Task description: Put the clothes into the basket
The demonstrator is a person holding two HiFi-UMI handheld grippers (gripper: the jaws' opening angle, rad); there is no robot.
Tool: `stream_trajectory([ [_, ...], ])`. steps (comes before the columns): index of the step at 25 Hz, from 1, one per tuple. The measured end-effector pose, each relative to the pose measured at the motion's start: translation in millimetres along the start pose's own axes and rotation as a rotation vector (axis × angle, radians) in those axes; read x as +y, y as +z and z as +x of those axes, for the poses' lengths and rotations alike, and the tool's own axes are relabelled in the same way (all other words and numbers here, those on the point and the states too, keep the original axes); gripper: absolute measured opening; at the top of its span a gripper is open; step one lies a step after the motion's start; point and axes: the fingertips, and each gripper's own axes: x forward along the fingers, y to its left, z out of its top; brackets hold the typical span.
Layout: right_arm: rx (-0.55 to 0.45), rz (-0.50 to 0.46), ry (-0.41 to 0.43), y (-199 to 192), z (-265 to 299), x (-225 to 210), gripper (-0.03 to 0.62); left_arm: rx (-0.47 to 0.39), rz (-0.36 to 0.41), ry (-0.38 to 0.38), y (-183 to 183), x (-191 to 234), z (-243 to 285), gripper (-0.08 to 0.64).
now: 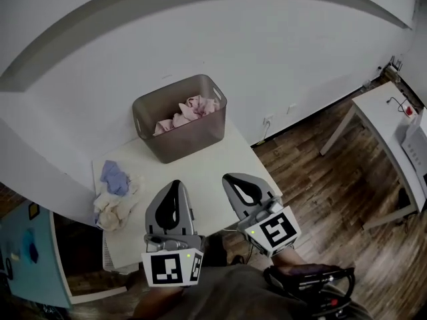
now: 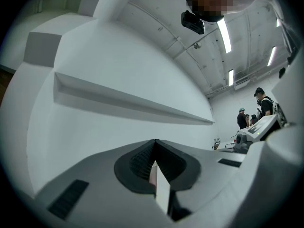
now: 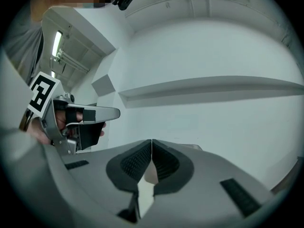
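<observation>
A grey basket [image 1: 190,135] stands at the far end of the white table [image 1: 220,169], with pink clothes [image 1: 190,111] lying inside it. On the table's left edge lies a pile: a blue cloth [image 1: 114,177] on top of cream cloth [image 1: 115,209]. My left gripper [image 1: 175,183] and right gripper [image 1: 230,177] hover side by side over the table's near part, both pointing toward the basket. Both are shut with nothing between the jaws, as the left gripper view [image 2: 155,142] and right gripper view [image 3: 151,141] confirm. The left gripper's handle [image 3: 76,122] shows in the right gripper view.
A second white table [image 1: 383,122] stands to the right on the wooden floor [image 1: 313,172]. A teal surface [image 1: 27,259] is at the lower left. A white wall runs behind the basket. Several people [image 2: 259,109] stand far off in the left gripper view.
</observation>
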Motion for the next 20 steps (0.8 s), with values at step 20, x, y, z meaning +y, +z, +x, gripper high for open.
stream_trajectory([
  [20,-0.067,0.014,0.06,22,-32,8,0.011,-0.008,0.041,0.043,19,-38,-28,0.009],
])
